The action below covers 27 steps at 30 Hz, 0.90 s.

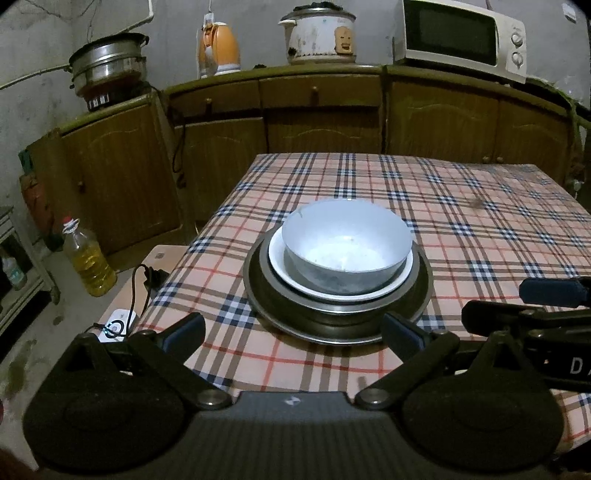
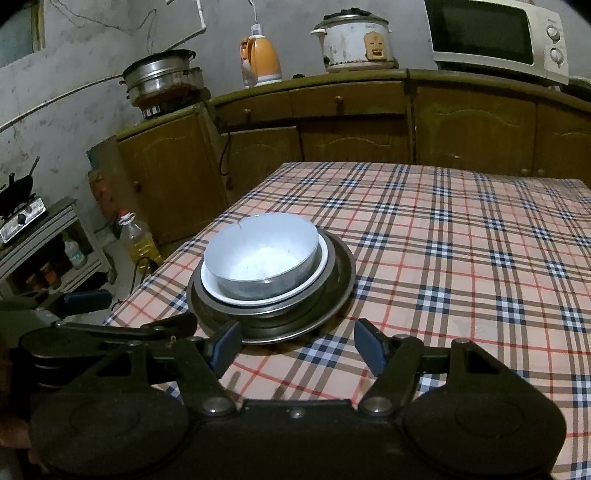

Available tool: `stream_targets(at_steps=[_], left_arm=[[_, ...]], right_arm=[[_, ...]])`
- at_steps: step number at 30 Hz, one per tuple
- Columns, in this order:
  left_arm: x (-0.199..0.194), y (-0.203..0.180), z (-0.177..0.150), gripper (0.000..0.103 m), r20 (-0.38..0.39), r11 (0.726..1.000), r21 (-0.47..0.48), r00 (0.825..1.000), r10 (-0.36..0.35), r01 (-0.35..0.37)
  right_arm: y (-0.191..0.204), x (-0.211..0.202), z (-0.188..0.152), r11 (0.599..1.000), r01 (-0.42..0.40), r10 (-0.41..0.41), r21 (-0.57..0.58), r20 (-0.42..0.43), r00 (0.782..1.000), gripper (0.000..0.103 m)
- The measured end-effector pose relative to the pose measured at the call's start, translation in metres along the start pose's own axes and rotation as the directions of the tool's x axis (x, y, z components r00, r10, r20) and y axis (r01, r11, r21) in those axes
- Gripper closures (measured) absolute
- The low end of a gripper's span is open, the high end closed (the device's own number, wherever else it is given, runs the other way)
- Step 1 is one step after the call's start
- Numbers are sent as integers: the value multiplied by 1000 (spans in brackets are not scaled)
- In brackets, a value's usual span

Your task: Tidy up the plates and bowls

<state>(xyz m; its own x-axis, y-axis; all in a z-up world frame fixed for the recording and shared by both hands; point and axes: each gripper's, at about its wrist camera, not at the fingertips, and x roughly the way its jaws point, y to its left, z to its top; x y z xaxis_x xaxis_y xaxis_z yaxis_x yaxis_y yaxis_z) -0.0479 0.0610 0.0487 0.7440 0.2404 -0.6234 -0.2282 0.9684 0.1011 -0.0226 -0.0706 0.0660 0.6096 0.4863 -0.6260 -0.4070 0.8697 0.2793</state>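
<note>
A pale grey bowl [image 1: 345, 243] [image 2: 260, 254] tops a stack: under it lie a white plate [image 1: 280, 269] [image 2: 231, 295], a shallow metal dish [image 1: 332, 308] and a wide metal plate [image 1: 266, 314] [image 2: 341, 284]. The stack stands on the checked tablecloth [image 1: 480, 221] near the table's left edge. My left gripper [image 1: 293, 334] is open just short of the metal plate's near rim, holding nothing. My right gripper [image 2: 297, 345] is open too, with bare cloth between its fingers and the stack ahead to its left. Each gripper shows at the edge of the other's view [image 1: 517, 302] [image 2: 125, 314].
Brown cabinets [image 1: 325, 122] run behind the table, bearing a steamer pot [image 1: 107, 66], an orange kettle [image 1: 219, 48], a rice cooker [image 1: 319, 35] and a microwave [image 1: 461, 35]. An oil bottle [image 1: 88, 262] stands on the floor at left, by a white device [image 1: 118, 325] with a cable.
</note>
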Motion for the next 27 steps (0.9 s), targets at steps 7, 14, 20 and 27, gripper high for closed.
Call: stream_targets(at_steps=[7,14,20,27], left_arm=[[-4,-2,0,0,20,1000,13,1000,3,-3],[-6,-4,0,0,37,1000,21,999,10,-11],[-8,-5,1,0,52,999,30,998,19,-21],[-9,-5,1,0,59,999,36,998,21,-23]], right_arm=[[-1,-3,-1,1000,-1,1,8,10,1000,22],[-1,-4,-2,1000,-2,1,10,15,1000,22],[-1,-5,-2,1000,-3,3,12,16,1000,22],[-2,-5,-1,1000,-4,4,13,16,1000,22]])
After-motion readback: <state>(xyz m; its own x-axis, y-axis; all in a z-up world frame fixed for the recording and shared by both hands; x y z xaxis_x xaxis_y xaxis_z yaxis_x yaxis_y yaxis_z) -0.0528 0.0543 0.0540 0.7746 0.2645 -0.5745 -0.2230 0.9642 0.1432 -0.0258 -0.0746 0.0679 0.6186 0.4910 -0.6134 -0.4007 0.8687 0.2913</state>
